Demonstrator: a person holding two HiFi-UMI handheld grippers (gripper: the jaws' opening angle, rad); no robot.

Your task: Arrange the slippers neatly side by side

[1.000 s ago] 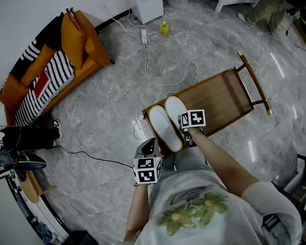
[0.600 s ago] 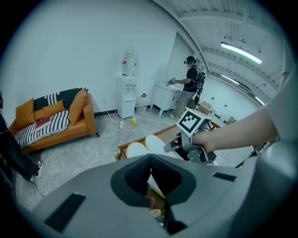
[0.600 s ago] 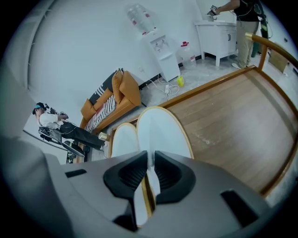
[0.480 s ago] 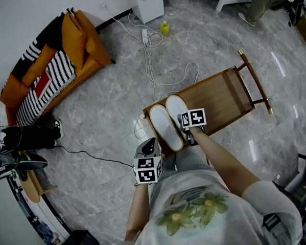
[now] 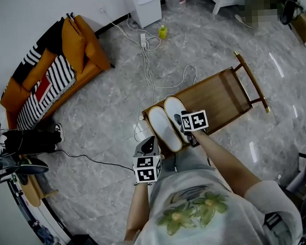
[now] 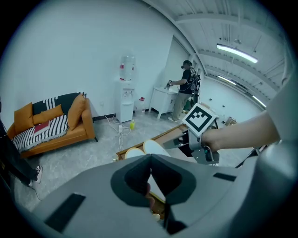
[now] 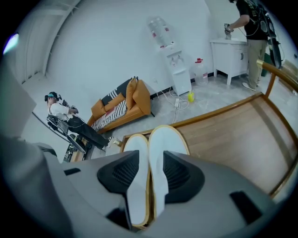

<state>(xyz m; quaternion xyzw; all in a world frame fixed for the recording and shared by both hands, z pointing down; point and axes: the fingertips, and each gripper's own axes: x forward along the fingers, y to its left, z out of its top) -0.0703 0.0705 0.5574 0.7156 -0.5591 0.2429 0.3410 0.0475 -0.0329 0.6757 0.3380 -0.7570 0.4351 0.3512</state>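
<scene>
Most of the head view is grey marble floor (image 5: pixel 91 112). At its far left an orange sofa (image 5: pixel 82 43) stands against the wall, with a black-and-white striped throw over the seat. Right of centre a low wooden table (image 5: pixel 223 95) with a raised rim lies at an angle, its handle at the far right end. A white water dispenser (image 5: pixel 146 4) stands by the far wall.

At the table's near left end lie the two white slippers, side by side and touching along their inner edges, toes pointing far. The left slipper (image 5: pixel 161 125) sits a little nearer than the right slipper (image 5: pixel 174 109), and both rest inside the rim.

The right gripper (image 7: pixel 149 174) hangs just over the near ends of the pair. Its jaws are opening, and the ribbed pads (image 7: pixel 179 174) stand clear on either side of the seam where the slippers meet, pressing on neither.

The left gripper (image 6: pixel 150 162) is held near the person's body, left of the table and apart from the slippers. Its jaw tips meet with nothing between them.

White cables trail from the table's left corner towards a power strip (image 5: pixel 143 39) on the far floor, and a small yellow bottle (image 5: pixel 162 31) stands just right of it.
</scene>
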